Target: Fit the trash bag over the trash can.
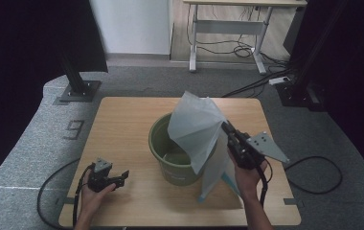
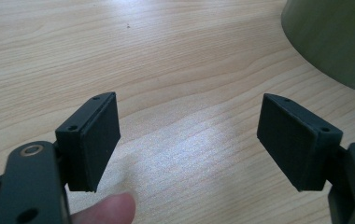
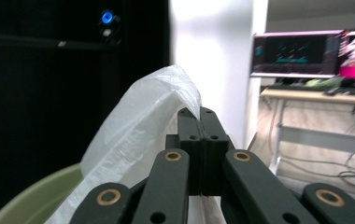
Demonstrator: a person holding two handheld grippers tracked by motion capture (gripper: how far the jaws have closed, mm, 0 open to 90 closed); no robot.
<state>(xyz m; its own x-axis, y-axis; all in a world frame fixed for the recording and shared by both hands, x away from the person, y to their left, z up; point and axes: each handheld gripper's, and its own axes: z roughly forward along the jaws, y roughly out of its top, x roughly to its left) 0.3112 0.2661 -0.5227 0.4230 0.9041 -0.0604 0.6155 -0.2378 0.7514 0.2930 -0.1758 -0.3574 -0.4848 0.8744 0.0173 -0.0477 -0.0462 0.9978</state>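
A green bucket (image 1: 166,143) stands in the middle of the wooden table (image 1: 122,120). A thin white plastic bag (image 1: 197,127) hangs over the bucket's right side, held up by my right gripper (image 1: 228,128), which is shut on its edge. In the right gripper view the jaws are pressed together on the white plastic bag (image 3: 138,140), with the bucket's rim (image 3: 35,196) low at the left. My left gripper (image 1: 122,177) rests near the table's front left, open with nothing between its pads (image 2: 96,140). The bucket's wall (image 2: 334,37) is at the top right of the left gripper view.
A light-blue sheet (image 1: 228,184) lies on the table under the hanging bag, right of the bucket. Black stands (image 1: 77,81) flank the table at the back. A desk (image 1: 228,28) with cables stands on the floor behind. Cables (image 1: 314,175) trail off the table.
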